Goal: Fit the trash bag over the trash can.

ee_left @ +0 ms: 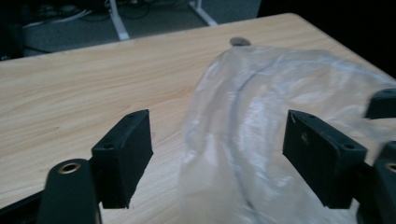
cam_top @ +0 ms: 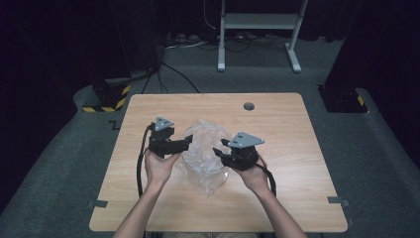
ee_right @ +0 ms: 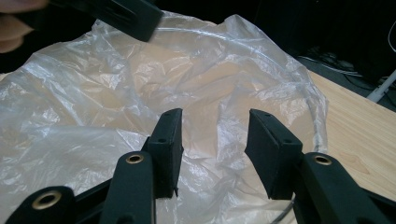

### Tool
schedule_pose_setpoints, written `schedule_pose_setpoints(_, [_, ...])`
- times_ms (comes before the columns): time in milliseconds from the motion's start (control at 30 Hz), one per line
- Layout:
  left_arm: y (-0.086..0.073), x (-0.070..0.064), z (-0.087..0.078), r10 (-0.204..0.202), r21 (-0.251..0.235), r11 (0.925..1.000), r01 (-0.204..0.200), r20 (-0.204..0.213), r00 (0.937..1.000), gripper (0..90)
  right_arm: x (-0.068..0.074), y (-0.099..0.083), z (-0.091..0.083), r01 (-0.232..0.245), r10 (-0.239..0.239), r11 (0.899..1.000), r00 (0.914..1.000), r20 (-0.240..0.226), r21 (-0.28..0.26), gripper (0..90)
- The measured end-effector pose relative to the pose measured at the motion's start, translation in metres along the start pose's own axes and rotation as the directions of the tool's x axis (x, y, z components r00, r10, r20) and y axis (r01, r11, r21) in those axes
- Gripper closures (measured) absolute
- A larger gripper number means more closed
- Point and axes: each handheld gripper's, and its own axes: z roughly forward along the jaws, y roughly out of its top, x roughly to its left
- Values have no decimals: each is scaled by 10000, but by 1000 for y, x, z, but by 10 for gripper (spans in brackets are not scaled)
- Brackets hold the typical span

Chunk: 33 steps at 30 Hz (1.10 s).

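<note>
Mid-table, clear plastic bag (cam_top: pixel 204 151) is lying crumpled on the wooden table (cam_top: pixel 287 129), between both grippers. Left gripper (ee_left: pixel 217 154) is sitting with jaws wide apart, bag edge bulging up between them, nothing clamped. Right gripper (ee_right: pixel 214 149) is pointing into the bag, jaws apart, not pinching the film.

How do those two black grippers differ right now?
The left gripper has its jaws spread wide, straddling the clear plastic bag's edge; the right gripper is open more narrowly, its jaws over the bag's crinkled middle. Seen from above, the left sits farther up the table. Both are open, gripping nothing.
</note>
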Motion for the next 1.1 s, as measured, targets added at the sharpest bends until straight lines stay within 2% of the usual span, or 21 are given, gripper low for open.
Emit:
schedule_pose_setpoints(167, [-14, -7, -9, -155, -318, 9994, 159, 148, 9998, 206, 0, 0, 0, 15, -15, 10000, 10000, 1, 5, 549])
schedule_pose_setpoints(233, [-19, -5, -7, -330, -310, 9990, 331, 61, 9994, 210, 0, 0, 0, 3, -3, 10000, 10000, -18, 33, 541])
schedule_pose_setpoints(333, [-28, 0, -1, -793, -292, 9964, 801, 277, 9965, 229, 0, 2, 1, -26, 29, 9998, 9999, -144, 184, 517])
schedule_pose_setpoints(400, [-31, 1, 1, -834, -270, 9961, 842, 323, 9960, 240, -1, 4, 0, -198, 209, 9995, 9989, -419, 243, 496])
schedule_pose_setpoints(500, [-35, 3, 2, -891, -353, 9952, 908, 480, 9949, 256, -5, 12, -5, -423, 410, 9985, 9984, -381, -353, 480])
schedule_pose_setpoints(567, [-36, 3, 2, -903, -455, 9946, 928, 539, 9945, 263, -8, 21, -6, -333, 329, 9987, 9994, -126, -389, 449])
schedule_pose_setpoints(633, [-38, 4, 2, -992, -568, 9931, 1026, 598, 9933, 270, -12, 29, -2, -189, 189, 9998, 9997, 158, -48, 405])
schedule_pose_setpoints(733, [-40, 5, 5, -1104, -510, 9922, 1139, 669, 9916, 276, -18, 37, 13, -68, 29, 9969, 9988, 496, 781, 349])
schedule_pose_setpoints(800, [-42, 6, 7, -1143, -463, 9920, 1176, 686, 9911, 280, -23, 40, 26, 24, -130, 9893, 9974, 713, 1462, 313])
schedule_pose_setpoints(867, [-43, 8, 7, -1270, -482, 9902, 1312, 810, 9886, 275, -27, 40, 36, -28, -128, 9813, 9967, 796, 1925, 307])
schedule_pose_setpoints(1000, [-42, 7, 7, -1211, -456, 9911, 1252, 846, 9890, 282, -40, 36, 48, -659, 398, 9687, 9929, 1125, 2393, 296])
schedule_pose_setpoints(1100, [-42, 6, 7, -1224, -434, 9910, 1265, 879, 9886, 284, -43, 34, 53, -843, 516, 9627, 9900, 1313, 2570, 298])
